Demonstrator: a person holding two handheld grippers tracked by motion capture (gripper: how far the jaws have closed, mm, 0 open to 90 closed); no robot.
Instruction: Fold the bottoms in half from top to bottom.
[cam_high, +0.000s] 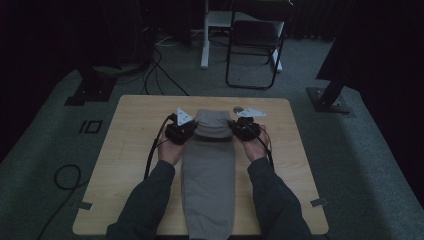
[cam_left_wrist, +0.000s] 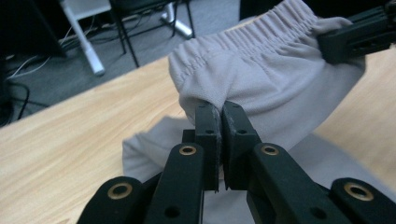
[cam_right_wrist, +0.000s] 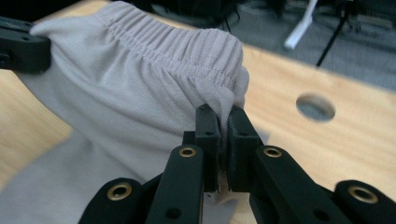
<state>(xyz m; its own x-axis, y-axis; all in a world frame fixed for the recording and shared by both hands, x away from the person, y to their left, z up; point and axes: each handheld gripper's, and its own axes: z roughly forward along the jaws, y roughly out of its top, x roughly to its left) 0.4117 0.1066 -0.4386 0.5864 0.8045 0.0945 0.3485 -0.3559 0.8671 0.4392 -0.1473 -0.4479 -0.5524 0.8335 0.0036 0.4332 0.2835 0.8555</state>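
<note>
Pinching the grey trousers (cam_high: 209, 165) by the waistband (cam_left_wrist: 243, 39), I have both grippers clamped on fabric. My left gripper (cam_left_wrist: 219, 116) is closed on the waistband's left corner, my right gripper (cam_right_wrist: 223, 122) on its right corner (cloth is squeezed between both pairs of pads). The waistband hangs lifted between them above the wooden table (cam_high: 130, 145), toward its far edge, while the legs lie flat on the table, running back to its near edge.
</note>
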